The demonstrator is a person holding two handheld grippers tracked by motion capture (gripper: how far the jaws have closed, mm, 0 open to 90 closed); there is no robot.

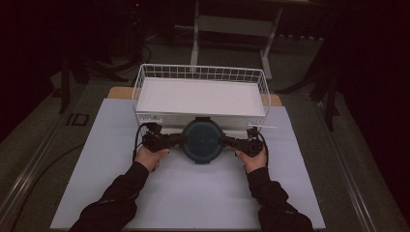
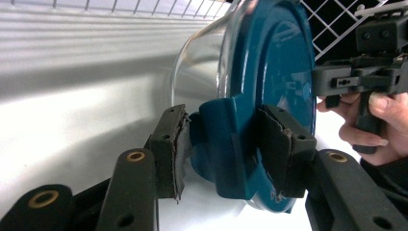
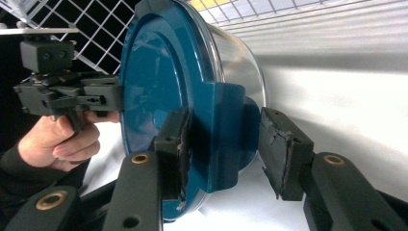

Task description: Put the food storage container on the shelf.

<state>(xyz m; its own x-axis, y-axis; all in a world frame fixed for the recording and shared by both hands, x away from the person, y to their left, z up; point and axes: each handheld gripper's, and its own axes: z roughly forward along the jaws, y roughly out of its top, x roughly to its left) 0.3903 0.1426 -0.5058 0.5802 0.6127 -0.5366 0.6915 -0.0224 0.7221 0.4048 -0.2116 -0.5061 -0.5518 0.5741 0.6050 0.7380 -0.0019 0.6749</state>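
Straddling the container [image 1: 203,140] latch tabs, just before the wire basket [image 1: 145,79]: left gripper [image 2: 226,149] pinching, right gripper [image 3: 223,154] part-open; uneven pull risks tipping.

Teal-blue lid [image 1: 203,139] on clear container – white wire-grid basket [image 1: 200,73] – pale lavender mat [image 1: 188,193] – black sleeves [image 1: 118,198]

white table [image 1: 193,193], wire basket [image 1: 200,72]

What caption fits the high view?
Two grippers, left and right, flank a blue-lidded container before a wire basket.
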